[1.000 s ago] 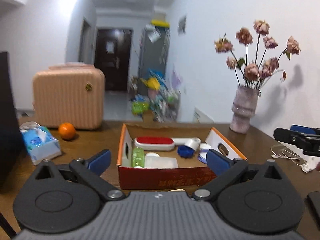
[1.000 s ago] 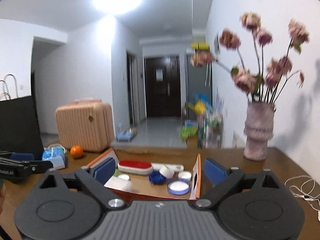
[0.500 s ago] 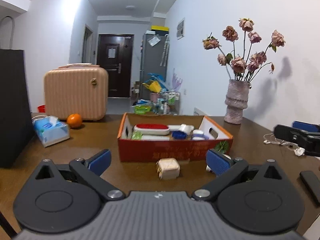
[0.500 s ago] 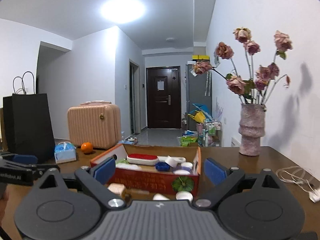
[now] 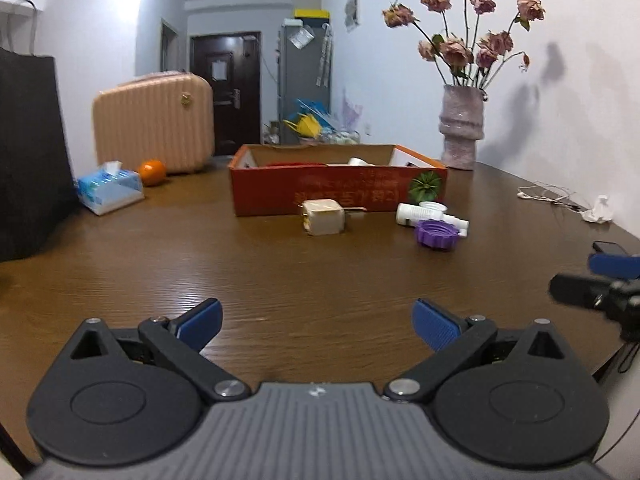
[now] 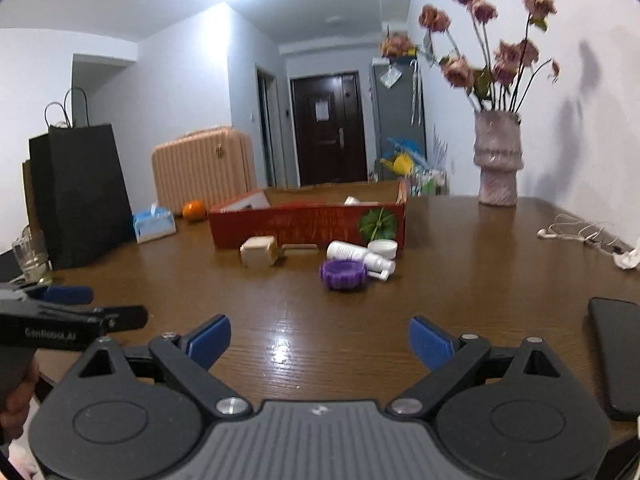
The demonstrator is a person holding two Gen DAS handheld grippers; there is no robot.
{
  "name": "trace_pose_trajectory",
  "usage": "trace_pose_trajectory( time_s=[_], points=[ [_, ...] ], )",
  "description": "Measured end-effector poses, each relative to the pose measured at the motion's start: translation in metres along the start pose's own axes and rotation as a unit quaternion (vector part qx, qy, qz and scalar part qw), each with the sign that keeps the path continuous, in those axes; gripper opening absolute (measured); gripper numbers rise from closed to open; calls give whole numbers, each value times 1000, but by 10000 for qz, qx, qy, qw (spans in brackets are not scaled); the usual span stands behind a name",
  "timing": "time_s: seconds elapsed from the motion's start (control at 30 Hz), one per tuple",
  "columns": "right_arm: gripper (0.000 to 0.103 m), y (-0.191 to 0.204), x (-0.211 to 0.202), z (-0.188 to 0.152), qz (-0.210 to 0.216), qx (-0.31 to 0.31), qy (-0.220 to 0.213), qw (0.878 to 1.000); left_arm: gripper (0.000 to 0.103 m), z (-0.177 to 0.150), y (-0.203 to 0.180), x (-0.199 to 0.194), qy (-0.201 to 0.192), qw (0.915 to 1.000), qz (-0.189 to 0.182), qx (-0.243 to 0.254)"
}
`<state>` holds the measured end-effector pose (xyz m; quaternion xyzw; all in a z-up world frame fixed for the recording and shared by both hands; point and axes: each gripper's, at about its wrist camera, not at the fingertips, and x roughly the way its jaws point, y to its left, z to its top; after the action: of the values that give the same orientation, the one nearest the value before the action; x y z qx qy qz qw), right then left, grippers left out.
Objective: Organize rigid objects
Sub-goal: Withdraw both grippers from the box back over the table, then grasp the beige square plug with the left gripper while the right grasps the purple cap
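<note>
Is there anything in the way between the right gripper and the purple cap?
Nothing visible. Only bare table lies between the open right gripper and the purple cap. The white bottle lies just behind the cap, and the box is farther back.

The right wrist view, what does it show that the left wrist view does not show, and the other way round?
Only the right wrist view shows the clear glass jar beside the black paper bag, the bag's handles, and the full dark phone at the table's right edge. Only the left wrist view shows the crumpled white tissue whole. Both show the red cardboard box, beige plug adapter, white bottle, purple cap, orange, vase and open, empty tongs.
</note>
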<state>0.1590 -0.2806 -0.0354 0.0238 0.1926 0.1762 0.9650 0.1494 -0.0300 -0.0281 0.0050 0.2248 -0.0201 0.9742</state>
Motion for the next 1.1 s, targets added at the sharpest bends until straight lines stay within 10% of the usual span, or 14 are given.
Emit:
trace_pose_trajectory(
  time_s=[0.67, 1.03, 1.1],
  points=[
    [80, -13, 142, 54, 88, -323, 946, 9950, 103, 75, 7, 166, 651, 9964, -290, 466],
    [54, -25, 188, 65, 277, -270, 1260, 9913, 102, 100, 20, 239, 855, 9856, -1184, 846],
    [52, -26, 193, 66, 309, -238, 1272, 9911, 89, 102, 24, 245, 908, 9839, -1323, 782]
  ],
)
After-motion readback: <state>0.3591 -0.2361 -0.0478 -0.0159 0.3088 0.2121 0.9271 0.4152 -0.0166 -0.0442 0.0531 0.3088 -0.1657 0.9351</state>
